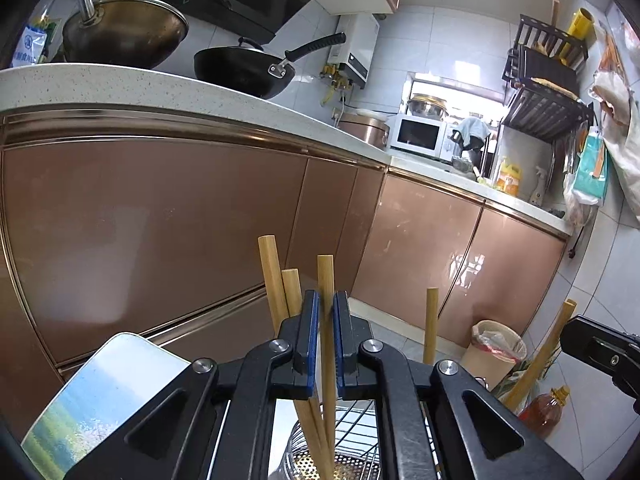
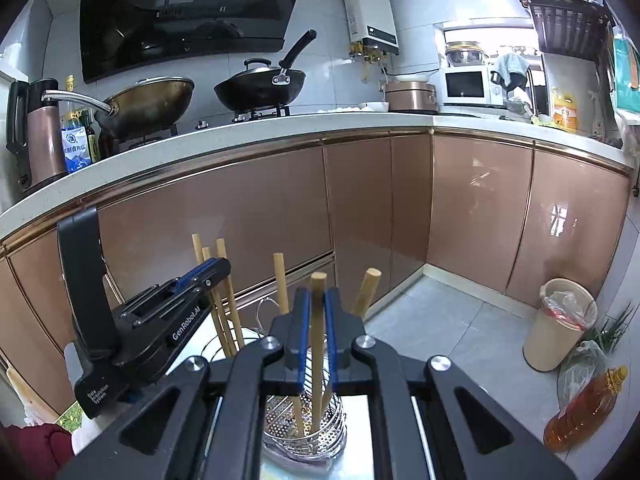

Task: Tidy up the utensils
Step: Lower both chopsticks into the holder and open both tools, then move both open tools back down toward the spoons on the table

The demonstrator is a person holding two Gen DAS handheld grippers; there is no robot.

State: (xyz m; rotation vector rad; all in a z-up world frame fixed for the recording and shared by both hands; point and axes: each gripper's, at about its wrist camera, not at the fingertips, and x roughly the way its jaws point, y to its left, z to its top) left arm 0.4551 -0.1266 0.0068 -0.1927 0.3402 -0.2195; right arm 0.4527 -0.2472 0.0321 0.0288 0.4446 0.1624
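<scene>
Several bamboo chopsticks stand upright in a perforated steel utensil holder point(image 2: 306, 426), which also shows in the left wrist view point(image 1: 320, 464). My left gripper point(image 1: 326, 308) is shut on one chopstick point(image 1: 326, 280); two more chopsticks point(image 1: 276, 280) stand just left of its fingers. It also shows in the right wrist view point(image 2: 216, 270). My right gripper point(image 2: 316, 304) is shut on another chopstick point(image 2: 318, 292) standing in the holder. Two further chopsticks point(image 2: 282, 284) lean on either side of it. The right gripper's body shows at the right edge of the left wrist view point(image 1: 600, 352).
Copper-coloured cabinets point(image 2: 240, 216) run under a white counter point(image 2: 280, 124) with two woks point(image 2: 260, 84) and a microwave point(image 2: 468, 84). On the tiled floor stand a bin point(image 2: 560, 324) and an oil bottle point(image 2: 584, 412). A shiny metal surface point(image 1: 100, 392) lies at left.
</scene>
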